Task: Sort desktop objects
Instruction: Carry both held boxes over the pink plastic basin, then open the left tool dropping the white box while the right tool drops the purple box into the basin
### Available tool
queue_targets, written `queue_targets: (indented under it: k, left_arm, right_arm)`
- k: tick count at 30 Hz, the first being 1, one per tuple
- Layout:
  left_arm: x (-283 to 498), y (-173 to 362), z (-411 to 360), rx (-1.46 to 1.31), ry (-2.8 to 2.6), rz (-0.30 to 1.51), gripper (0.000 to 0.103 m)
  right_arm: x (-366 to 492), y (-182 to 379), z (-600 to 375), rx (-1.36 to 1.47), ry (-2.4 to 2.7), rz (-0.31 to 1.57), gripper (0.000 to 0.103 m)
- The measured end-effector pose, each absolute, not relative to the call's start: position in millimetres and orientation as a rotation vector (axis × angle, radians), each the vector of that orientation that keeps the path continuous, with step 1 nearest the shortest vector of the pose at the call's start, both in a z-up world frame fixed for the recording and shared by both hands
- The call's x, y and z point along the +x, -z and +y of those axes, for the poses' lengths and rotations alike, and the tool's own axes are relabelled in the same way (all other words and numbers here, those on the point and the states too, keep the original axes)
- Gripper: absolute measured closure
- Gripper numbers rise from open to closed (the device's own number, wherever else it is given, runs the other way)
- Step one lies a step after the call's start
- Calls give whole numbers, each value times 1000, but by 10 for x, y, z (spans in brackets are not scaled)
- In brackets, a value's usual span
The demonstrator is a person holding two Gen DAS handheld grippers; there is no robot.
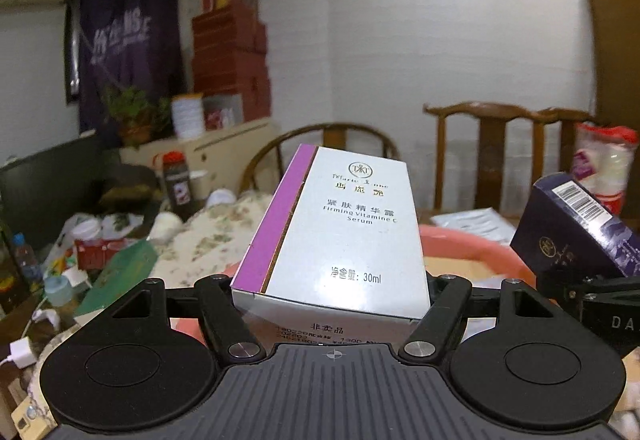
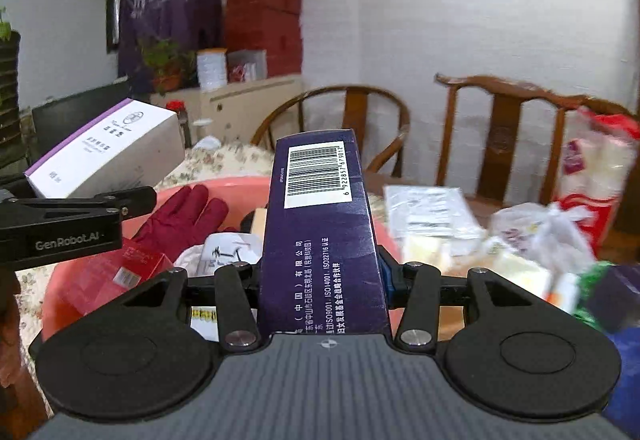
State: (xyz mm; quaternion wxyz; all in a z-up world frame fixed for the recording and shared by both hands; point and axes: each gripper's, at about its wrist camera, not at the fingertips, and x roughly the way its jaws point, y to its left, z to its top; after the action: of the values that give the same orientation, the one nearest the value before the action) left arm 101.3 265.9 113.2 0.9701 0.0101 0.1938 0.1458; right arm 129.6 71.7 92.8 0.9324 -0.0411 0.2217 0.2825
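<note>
Here the left gripper (image 1: 332, 292) clamps a white serum box (image 1: 344, 236) above the pink basin (image 2: 224, 185); beside it, the right gripper (image 2: 322, 276) clamps a dark-blue barcoded box (image 2: 320, 224).

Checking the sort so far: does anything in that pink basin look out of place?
A dark red glove lies in the pink basin among small boxes and papers, an odd fit with that packaging.

White serum box (image 1: 344, 236) with purple edge, navy barcode box (image 2: 324, 236), pink basin (image 2: 176, 191), maroon glove (image 2: 180, 220).
</note>
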Motion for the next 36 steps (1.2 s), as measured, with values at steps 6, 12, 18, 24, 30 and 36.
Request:
queue_targets:
  k: [6,12,18,24,30,36]
  left_arm:
    - [1324,-962,2831,10,-294,446,24]
    - [1514,-884,2756,36,-244,498,14]
    - [1436,-856,2690,32,-251,474,1]
    - [1202,-965,2671,-7,-269,425,0]
    - [922,-1094,2425,-9,-248,381,0]
    - [689,-1154,1970,-8,-190,344,0]
  right_arm:
    - [1733,-711,974,-70,-582,539,50]
    - [1795,-597,1182,-140,-604,550,44]
    - [1803,-560,1200,-128,-606,571,25]
    - [1568,-743,1020,-125,-562,456,11]
    - [1349,-850,719,-116,-527,414,10]
    - [1052,-841,204,-123,-477,396,10]
